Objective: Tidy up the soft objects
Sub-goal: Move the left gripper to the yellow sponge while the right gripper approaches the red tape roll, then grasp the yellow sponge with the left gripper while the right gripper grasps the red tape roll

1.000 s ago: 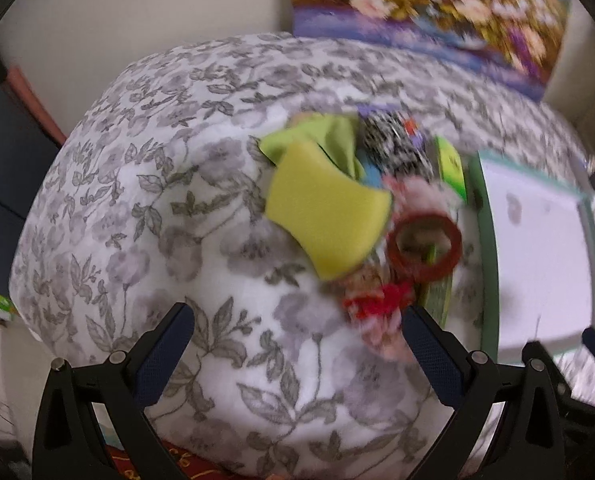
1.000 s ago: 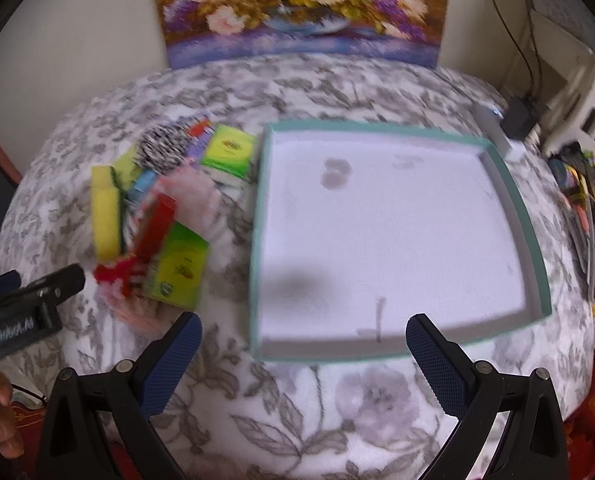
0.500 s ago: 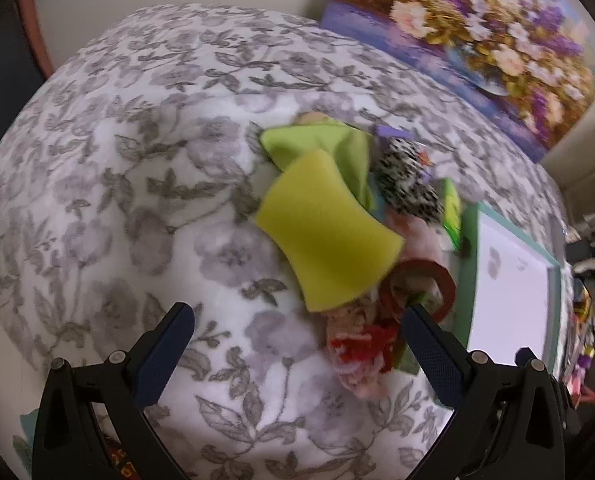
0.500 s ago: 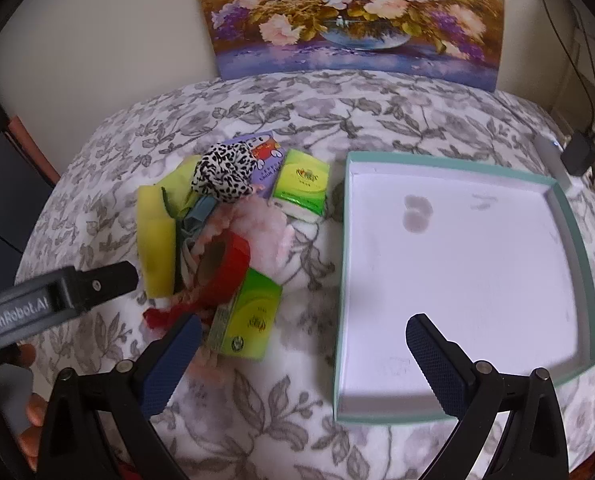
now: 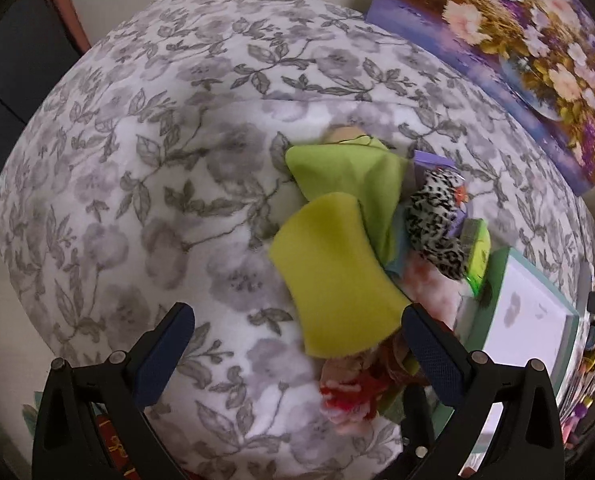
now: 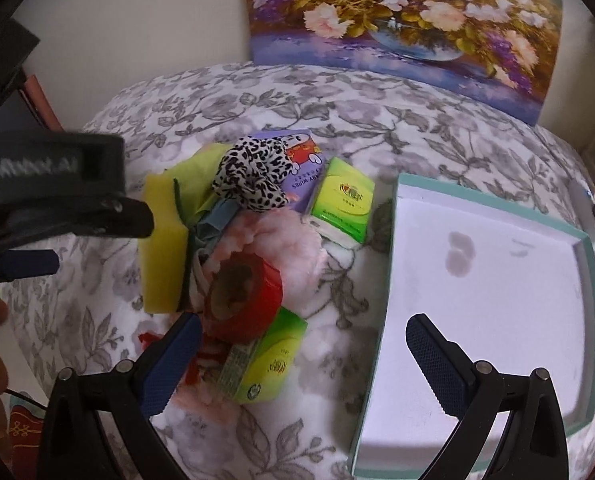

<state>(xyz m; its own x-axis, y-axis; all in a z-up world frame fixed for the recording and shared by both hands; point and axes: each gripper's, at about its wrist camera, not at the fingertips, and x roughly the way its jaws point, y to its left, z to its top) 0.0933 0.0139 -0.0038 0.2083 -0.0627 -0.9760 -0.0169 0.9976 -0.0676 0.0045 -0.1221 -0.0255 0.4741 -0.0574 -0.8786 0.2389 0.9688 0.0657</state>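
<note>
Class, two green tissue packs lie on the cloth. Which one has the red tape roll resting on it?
The nearer green tissue pack, beside the right gripper; the red tape roll overlaps it. The other pack lies uncovered.

On the bench the soft things sit in one heap left of the tray — sponge on the heap's left edge, tape roll on top near the front, scrunchie behind on a wipes pack. One tissue pack lies between heap and tray; another lies under the tape roll. A painting stands behind the bench.
</note>
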